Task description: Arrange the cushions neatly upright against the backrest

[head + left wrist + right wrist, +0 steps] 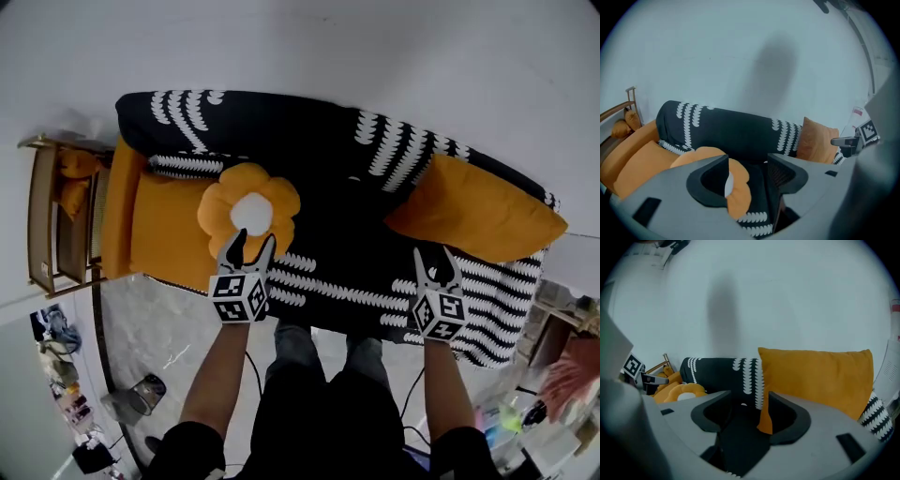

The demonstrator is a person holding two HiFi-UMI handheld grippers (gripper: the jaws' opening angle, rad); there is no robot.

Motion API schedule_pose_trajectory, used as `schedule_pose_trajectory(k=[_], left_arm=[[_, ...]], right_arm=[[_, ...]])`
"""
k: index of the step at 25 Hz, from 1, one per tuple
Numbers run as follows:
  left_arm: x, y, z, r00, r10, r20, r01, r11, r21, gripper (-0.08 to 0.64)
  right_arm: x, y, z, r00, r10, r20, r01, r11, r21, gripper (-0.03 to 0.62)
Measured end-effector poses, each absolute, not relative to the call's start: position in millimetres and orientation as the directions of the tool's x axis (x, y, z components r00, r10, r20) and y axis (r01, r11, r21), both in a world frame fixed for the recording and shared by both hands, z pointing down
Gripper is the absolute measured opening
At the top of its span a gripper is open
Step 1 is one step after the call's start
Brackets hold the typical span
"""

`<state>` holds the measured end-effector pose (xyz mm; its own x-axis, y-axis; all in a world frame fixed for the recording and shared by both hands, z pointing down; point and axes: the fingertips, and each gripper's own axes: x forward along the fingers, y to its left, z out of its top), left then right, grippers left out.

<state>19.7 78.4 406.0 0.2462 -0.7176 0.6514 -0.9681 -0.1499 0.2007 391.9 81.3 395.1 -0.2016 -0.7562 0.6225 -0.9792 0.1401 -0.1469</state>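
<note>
The wooden rack (42, 220) at the sofa's left end holds orange soft things, too small to tell apart. On the sofa (319, 150), under its black-and-white cover, the flower cushion (248, 208) sits on the seat beside a flat orange cushion (164, 234). A square orange cushion (478, 216) leans at the right end. The left gripper (253, 240) has its jaws spread and empty, its tips at the flower cushion's near edge — whether they touch it is unclear. The right gripper (434, 255) is likewise spread and empty, just short of the square orange cushion.

even soft light, fisheye edges, faint wall shadows
</note>
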Motion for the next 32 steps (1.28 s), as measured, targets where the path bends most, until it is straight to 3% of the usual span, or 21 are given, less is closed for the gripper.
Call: schedule_pose_trajectory(k=[8, 14, 23, 26, 32], left_arm=[[-111.6, 70.2, 431.3, 0.186, -0.666, 0.723, -0.981, -0.083, 0.175, 0.279], [-162.4, 64.6, 477.4, 0.221, -0.576, 0.787, -0.974, -0.093, 0.206, 0.336], [-171.6, 74.7, 537.4, 0.242, -0.532, 0.812, -0.953, 0.027, 0.301, 0.338], [-177.4, 76.1, 547.6, 0.248, -0.538, 0.805, -0.938, 0.076, 0.339, 0.287], [-176.8, 80.7, 563.2, 0.296, -0.555, 0.777, -0.896, 0.121, 0.428, 0.282]], right_arm=[[229.3, 46.7, 438.4, -0.301, -0.683, 0.665, -0.953, 0.241, -0.184, 0.262], [137.1, 22.6, 469.8, -0.368, -0.618, 0.695, -0.929, 0.276, -0.247, 0.279], [105.9, 2.5, 542.5, -0.422, -0.504, 0.753, -0.904, 0.176, -0.389, 0.315], [89.2, 7.8, 578.5, -0.473, -0.421, 0.774, -0.879, 0.16, -0.449, 0.357], [73.7, 8.4, 625.3, -0.539, -0.355, 0.764, -0.829, 0.06, -0.557, 0.391]])
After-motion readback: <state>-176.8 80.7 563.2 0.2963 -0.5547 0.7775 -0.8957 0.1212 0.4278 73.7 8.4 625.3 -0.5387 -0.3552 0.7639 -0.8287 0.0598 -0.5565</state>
